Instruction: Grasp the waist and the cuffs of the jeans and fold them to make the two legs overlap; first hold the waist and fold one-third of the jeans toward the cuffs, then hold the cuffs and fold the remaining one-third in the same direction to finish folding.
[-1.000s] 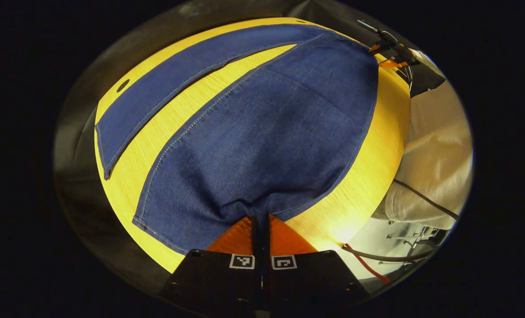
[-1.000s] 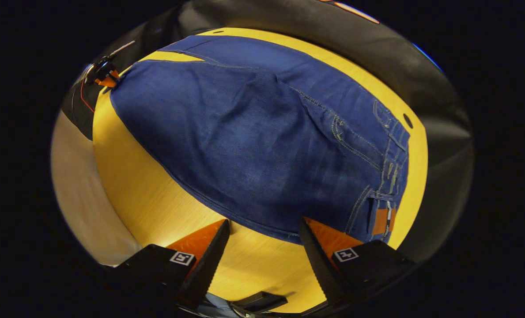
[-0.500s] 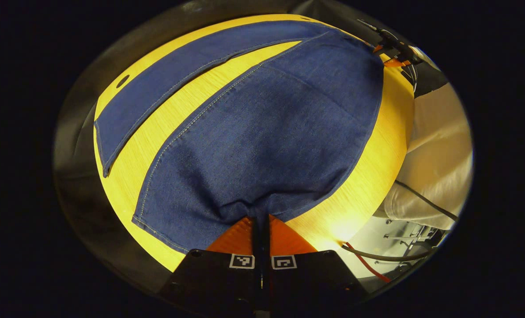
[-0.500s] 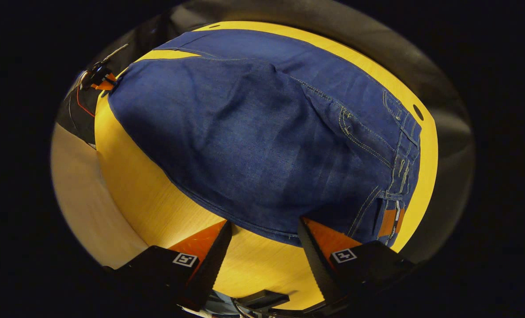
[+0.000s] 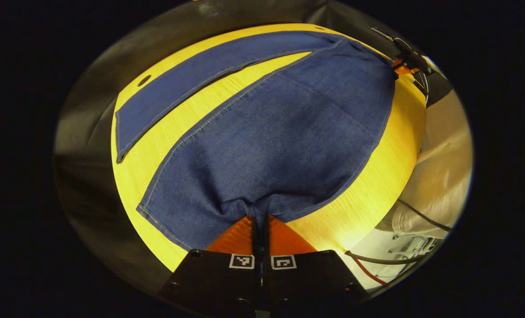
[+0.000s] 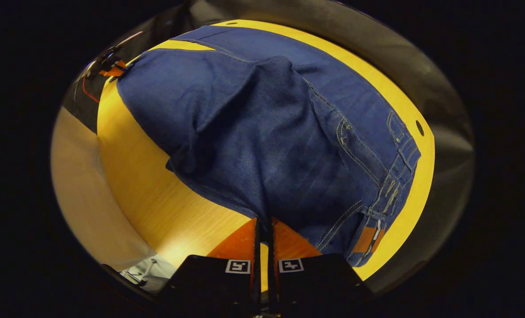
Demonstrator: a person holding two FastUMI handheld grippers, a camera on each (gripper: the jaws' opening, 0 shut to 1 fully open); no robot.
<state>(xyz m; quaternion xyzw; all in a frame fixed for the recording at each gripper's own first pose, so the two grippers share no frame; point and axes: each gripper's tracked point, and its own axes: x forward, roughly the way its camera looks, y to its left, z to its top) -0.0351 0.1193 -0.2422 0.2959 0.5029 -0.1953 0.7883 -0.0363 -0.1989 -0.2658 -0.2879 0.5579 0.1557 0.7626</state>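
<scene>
Blue jeans (image 5: 280, 132) lie spread on a yellow wooden table (image 5: 368, 185), the two legs apart, the far leg (image 5: 200, 75) flat. My left gripper (image 5: 260, 216) is shut on the near leg's edge by the cuff, where the denim puckers. In the right gripper view the jeans (image 6: 266, 132) show their waist with a brown patch (image 6: 368, 238) at the lower right. My right gripper (image 6: 262, 221) is shut on the near edge close to the waist, where a fold is raised. Each gripper appears small in the other's view: the right gripper (image 5: 406, 66) and the left gripper (image 6: 110, 66).
A person's pale clothing (image 5: 439, 176) is beside the table's near edge. Red and black cables (image 5: 377, 260) hang below it. The tabletop has a small dark hole (image 5: 144, 80) near its far side, with another hole (image 6: 419, 128) beyond the waist. Black cloth wall surrounds the table.
My right gripper went from open around the near edge to shut on it, and the denim there bunched into a ridge. The left gripper stayed shut on the cuff.
</scene>
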